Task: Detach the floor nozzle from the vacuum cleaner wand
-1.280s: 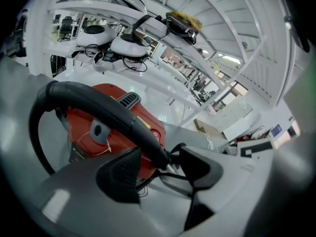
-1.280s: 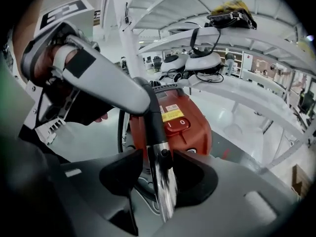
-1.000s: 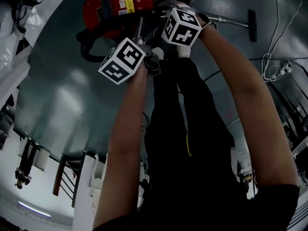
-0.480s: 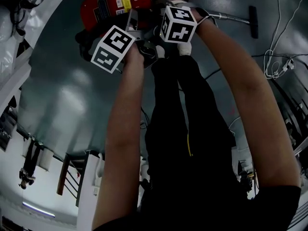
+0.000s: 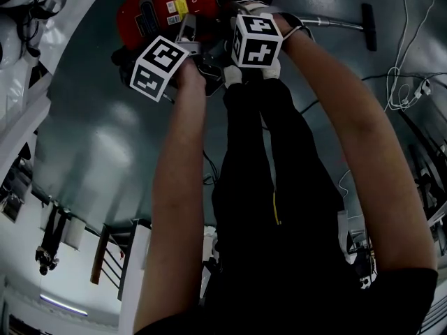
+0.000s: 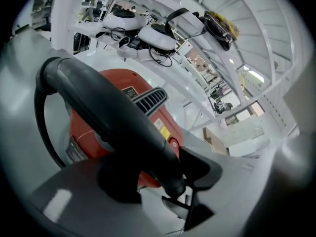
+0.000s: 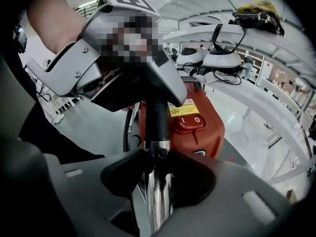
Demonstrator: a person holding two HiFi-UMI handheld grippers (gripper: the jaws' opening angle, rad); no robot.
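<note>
My right gripper [image 7: 156,184] is shut on the chrome wand [image 7: 157,204], just under a small latch button [image 7: 159,153]. Above that joint the wand meets the black bent hose handle [image 6: 123,127], and my left gripper [image 6: 170,181] is shut on this handle. The left gripper's body [image 7: 113,58] fills the top of the right gripper view. In the head view both marker cubes [image 5: 159,67] [image 5: 257,40] sit close together over the red vacuum body [image 5: 174,5]. From there the wand [image 5: 335,25] runs right along the floor to the black floor nozzle [image 5: 368,26], far from both grippers.
The person's black trouser legs [image 5: 265,187] stand directly under the arms. White cables [image 5: 398,82] lie on the grey floor at the right. A black hose [image 6: 42,127] loops beside the vacuum. White racks with headsets [image 6: 148,31] stand behind it.
In the head view the left gripper has shifted up and to the left and rolled, so its cube shows a different tilt. The right gripper has barely moved.
</note>
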